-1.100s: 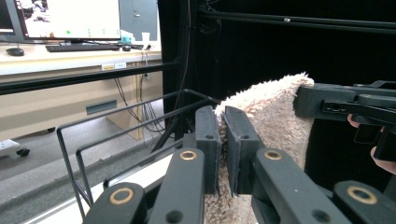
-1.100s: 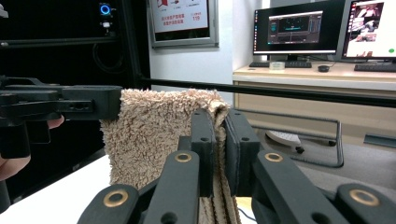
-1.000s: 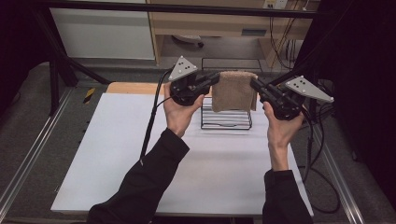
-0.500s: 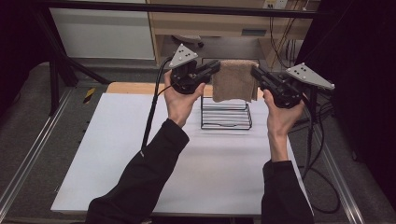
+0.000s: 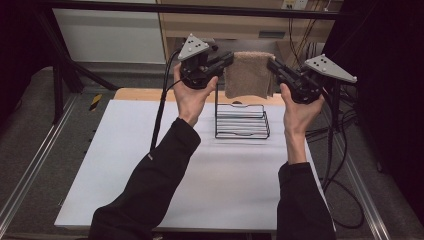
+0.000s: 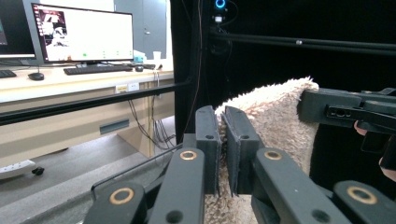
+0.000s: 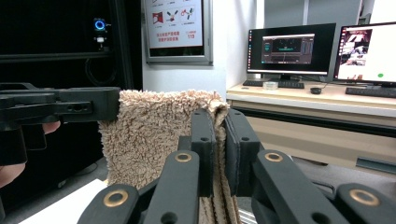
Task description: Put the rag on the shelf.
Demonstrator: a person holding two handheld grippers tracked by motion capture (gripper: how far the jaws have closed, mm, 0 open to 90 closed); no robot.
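A tan fleecy towel (image 5: pixel 248 74) hangs in the air, stretched between my two grippers, well above a black wire rack (image 5: pixel 242 121) on the white tabletop (image 5: pixel 150 165). My left gripper (image 5: pixel 229 57) is shut on the towel's left top corner; its jaws pinch the towel (image 6: pixel 275 121) in the left gripper view. My right gripper (image 5: pixel 271 64) is shut on the right top corner, and the towel (image 7: pixel 154 130) is clamped between its jaws in the right gripper view. The towel's lower edge hangs free, clear of the rack.
A wooden strip (image 5: pixel 142 94) borders the table's far edge. Cables (image 5: pixel 340 130) trail down at the right side. Metal rails (image 5: pixel 30 170) run along the floor at the left. A desk with monitors (image 7: pixel 292 49) stands beyond the workspace.
Both grippers have risen and moved away from me with the towel between them. The towel has lifted off the wire rack and now hangs above it.
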